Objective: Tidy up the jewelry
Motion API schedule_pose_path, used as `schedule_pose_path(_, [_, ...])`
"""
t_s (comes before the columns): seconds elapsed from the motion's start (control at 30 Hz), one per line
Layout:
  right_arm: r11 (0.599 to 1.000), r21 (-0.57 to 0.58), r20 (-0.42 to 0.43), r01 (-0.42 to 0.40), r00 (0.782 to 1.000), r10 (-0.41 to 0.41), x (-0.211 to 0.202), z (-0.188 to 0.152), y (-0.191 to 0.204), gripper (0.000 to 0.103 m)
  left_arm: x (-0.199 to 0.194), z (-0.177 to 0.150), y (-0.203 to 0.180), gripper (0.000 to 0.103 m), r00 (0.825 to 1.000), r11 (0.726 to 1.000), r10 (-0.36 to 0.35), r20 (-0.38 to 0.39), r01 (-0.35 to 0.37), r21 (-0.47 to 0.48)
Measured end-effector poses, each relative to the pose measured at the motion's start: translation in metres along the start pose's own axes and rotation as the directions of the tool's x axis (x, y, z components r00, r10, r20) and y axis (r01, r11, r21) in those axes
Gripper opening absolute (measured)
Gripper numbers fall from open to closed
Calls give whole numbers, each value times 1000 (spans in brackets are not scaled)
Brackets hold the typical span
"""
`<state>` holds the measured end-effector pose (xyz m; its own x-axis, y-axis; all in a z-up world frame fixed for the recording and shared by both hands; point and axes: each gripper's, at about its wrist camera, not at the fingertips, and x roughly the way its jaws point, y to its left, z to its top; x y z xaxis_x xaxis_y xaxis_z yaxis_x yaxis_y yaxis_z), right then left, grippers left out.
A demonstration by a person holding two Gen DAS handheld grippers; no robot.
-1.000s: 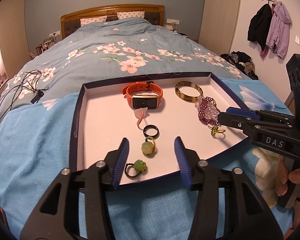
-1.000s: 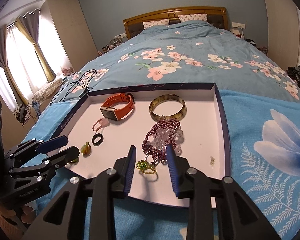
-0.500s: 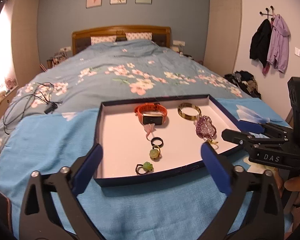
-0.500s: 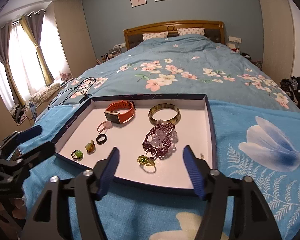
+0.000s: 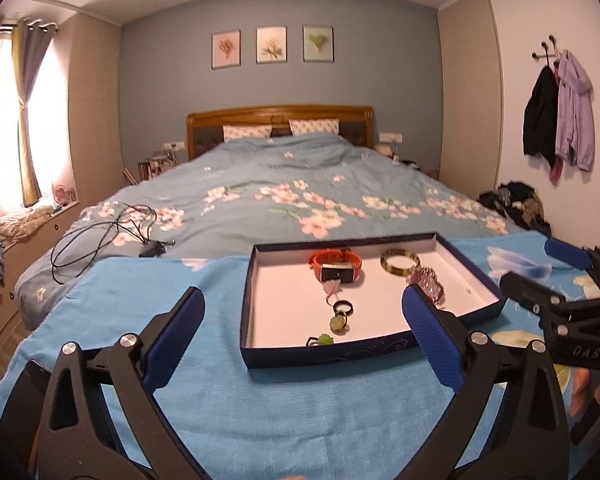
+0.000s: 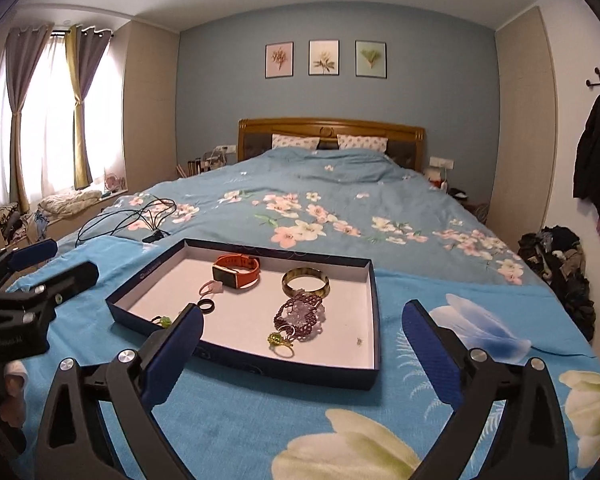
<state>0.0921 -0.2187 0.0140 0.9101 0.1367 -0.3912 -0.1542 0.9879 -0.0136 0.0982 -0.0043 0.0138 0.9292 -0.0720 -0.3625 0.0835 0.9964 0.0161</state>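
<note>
1. While both tools hung over the blue blanket (image 6: 236, 420) at the foot of the bed (image 6: 340, 192), the left gripper (image 5: 303, 336) stood with its blue pads spread wide apart and nothing between them.
2. The right gripper (image 6: 303, 350) had just been opening its jaws; they stood far apart and gripped nothing, with the tray's near wall showing in the gap.
3. The dark-walled tray (image 6: 260, 368) lay flat on the blanket, just ahead of both tools, and all the jewelry lay inside it.
4. Toward the tray's far side sat the orange watch (image 6: 238, 270) and, to its right, the amber bangle (image 6: 305, 282).
5. The purple beaded bracelet (image 6: 300, 316) lay in front of the bangle, with a green-stoned ring (image 6: 280, 342) at its near end.
6. On the left, a pink ring (image 6: 211, 288), a black ring (image 6: 206, 306) and a green ring (image 6: 163, 321) ran in a line toward the near wall.
7. A black cable (image 6: 140, 216) lay coiled on the floral quilt, well apart from the tray.
</note>
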Motion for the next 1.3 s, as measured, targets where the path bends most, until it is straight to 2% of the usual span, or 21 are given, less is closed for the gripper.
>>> schedule_pose_path(0.27, [999,-16,84,47,995,-45,-28,-7,6,96,-39,-3,1,97,995,999,50,85,-50,0])
schedule_pose_path(0.63, [999,6,119,47,992,-47,-45,-12,7,96,-73,-5,0,97,984,997,81,161,-79,-20])
schedule_pose_path(1.3, [999,24,117,36,992,-38,-57,-16,9,96,-92,-11,-11,97,979,996,88,186,-86,-16])
